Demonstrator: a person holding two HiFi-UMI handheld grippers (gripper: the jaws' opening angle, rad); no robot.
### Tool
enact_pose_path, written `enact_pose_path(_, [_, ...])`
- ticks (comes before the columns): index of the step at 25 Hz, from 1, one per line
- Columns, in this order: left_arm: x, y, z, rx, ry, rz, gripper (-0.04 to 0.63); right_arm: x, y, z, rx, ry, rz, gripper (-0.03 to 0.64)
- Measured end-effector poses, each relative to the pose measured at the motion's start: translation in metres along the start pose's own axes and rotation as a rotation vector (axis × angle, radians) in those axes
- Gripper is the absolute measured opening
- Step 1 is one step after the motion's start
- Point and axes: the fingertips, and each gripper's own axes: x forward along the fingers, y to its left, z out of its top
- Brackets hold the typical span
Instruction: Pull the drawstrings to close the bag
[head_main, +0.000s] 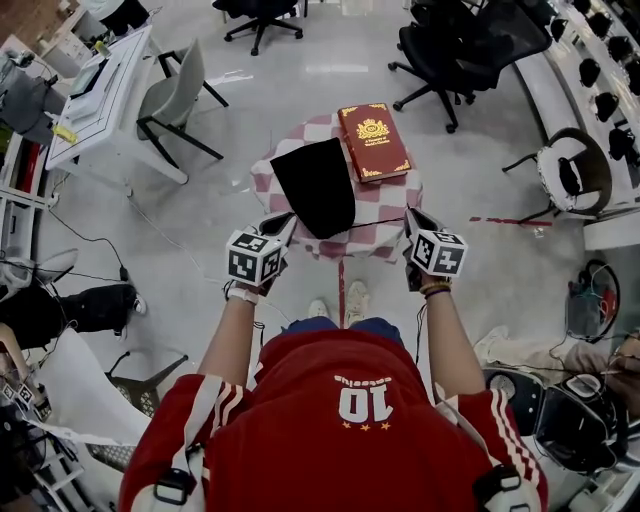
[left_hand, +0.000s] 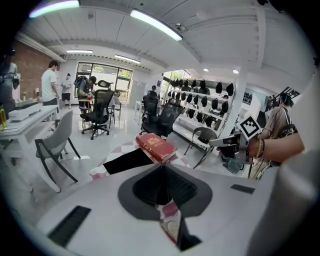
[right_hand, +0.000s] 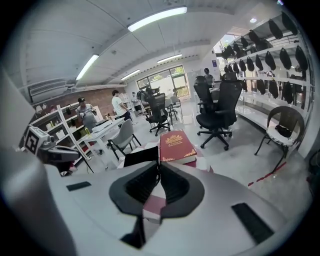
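The bag (head_main: 315, 185) lies flat on the checked tabletop (head_main: 262, 185) at the middle of the head view, just left of the red book (head_main: 373, 140). It is thin black cloth, so expect it to be light, limp and ready to slide or bunch on the cloth under it. Nothing about it looks fragile, but a one-sided tug will likely drag the whole bag instead of cinching it. Take hold of the cords and not the fabric, and pull them apart evenly. Its long axis runs from the upper part of the frame down toward you, leaning a little to the left at the top. The broad end points away and the narrower end points at you. I judge that near end to be the mouth, because a thin drawstring (head_main: 378, 221) leaves its lower right corner and runs straight across to the right. Your right hand-held gripper (head_main: 410, 215) sits at the far end of that cord with its jaws closed tip to tip, apparently pinching it, though its own view shows no cord between the pads. Your left hand-held gripper (head_main: 283, 222) is just beside the bag's lower left edge with its jaws also together. No cord shows between them, and I cannot make out a left-hand string at all.
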Motion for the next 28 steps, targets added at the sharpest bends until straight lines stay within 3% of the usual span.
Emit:
enact_pose_path(5, [0.017,-0.003,0.023,0.012,-0.024,0.005,0.074,0.009,-0.016,0.015,-0.019,0.001,0.01,0.036])
enact_pose_path(8, [0.022,-0.002,0.036,0.014,-0.041,0.014,0.101,0.011,-0.023,0.024,-0.021,-0.007,0.014,0.084])
enact_pose_path(18, [0.019,0.007,0.087,0.034,-0.143,0.059,0.103,0.012,-0.027,0.061,-0.054,-0.068,0.017,0.086])
enact_pose_path(28, [-0.02,0.014,0.158,0.05,-0.322,0.123,0.103,-0.013,-0.003,0.123,-0.115,-0.187,0.038,0.086])
